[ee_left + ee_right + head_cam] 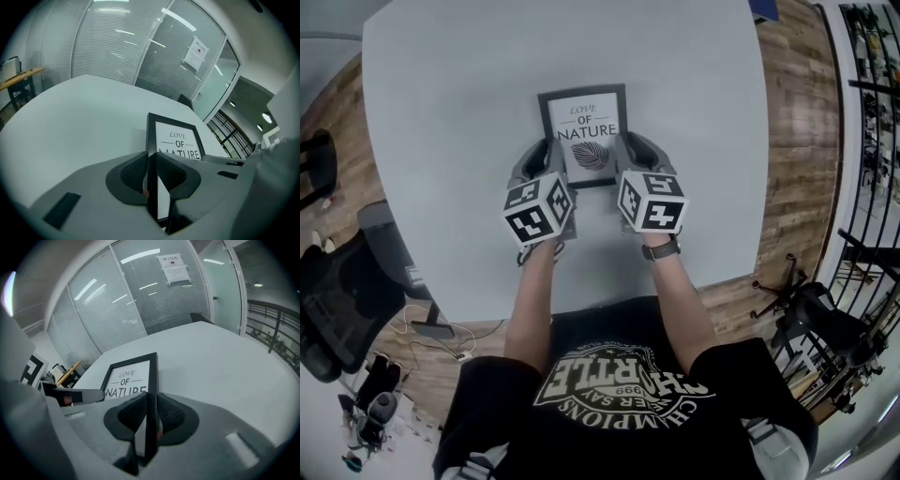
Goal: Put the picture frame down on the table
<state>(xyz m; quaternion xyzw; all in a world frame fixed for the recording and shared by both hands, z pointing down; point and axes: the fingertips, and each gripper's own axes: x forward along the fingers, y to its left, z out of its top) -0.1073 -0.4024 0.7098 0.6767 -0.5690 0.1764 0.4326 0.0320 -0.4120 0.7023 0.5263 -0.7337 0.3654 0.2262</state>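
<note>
A black picture frame (584,120) with a white print reading "LOVE OF NATURE" is held over the pale grey table (441,141), face up. My left gripper (546,159) is shut on the frame's left edge (152,154). The right gripper (628,155) is shut on the right edge (152,380). In both gripper views the dark pads press the black border from both sides. The frame (174,140) tilts with its far end low, close to the tabletop, and casts a shadow there. Whether it touches the table I cannot tell.
An office chair (342,291) stands at the table's left front corner, another chair base (797,291) at the right. Wooden floor (797,112) borders the table on the right. Glass walls with blinds (117,47) lie beyond the far edge.
</note>
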